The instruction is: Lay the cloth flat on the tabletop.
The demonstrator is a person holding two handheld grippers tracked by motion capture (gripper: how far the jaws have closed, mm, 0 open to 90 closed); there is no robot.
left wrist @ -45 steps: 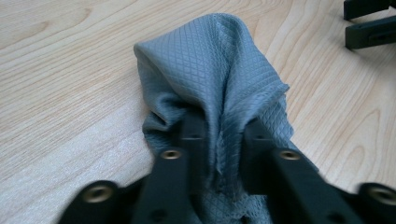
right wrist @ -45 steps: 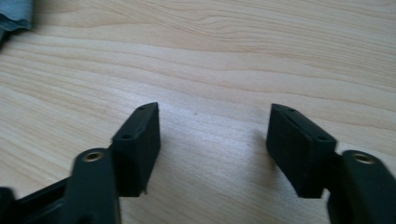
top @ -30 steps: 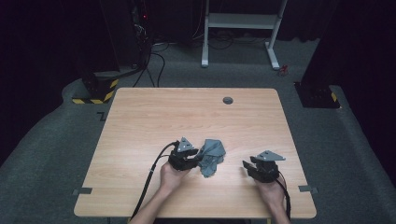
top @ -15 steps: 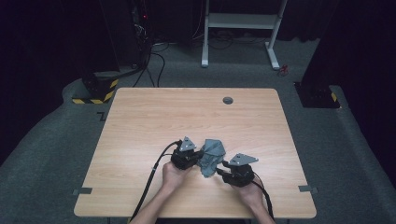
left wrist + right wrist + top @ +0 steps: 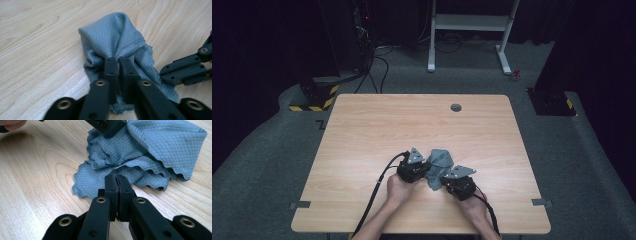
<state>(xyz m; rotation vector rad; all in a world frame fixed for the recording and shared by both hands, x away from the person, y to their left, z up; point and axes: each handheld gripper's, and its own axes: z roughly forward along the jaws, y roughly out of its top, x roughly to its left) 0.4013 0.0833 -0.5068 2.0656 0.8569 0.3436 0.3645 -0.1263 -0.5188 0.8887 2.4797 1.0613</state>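
Near table's front edge | cloth (image 5: 439,165) bunched, axis unclear; left tool (image 5: 119,65), right tool (image 5: 116,182) both clenching it

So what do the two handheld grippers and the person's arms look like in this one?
Both are black: the left claw and right claw each have two flat, slim jaws on linkage arms with brass-coloured pivot pins. Each body carries a grey three-cornered plate on top, and a black cable trails back along the forearm. The forearms are bare, no sleeves.
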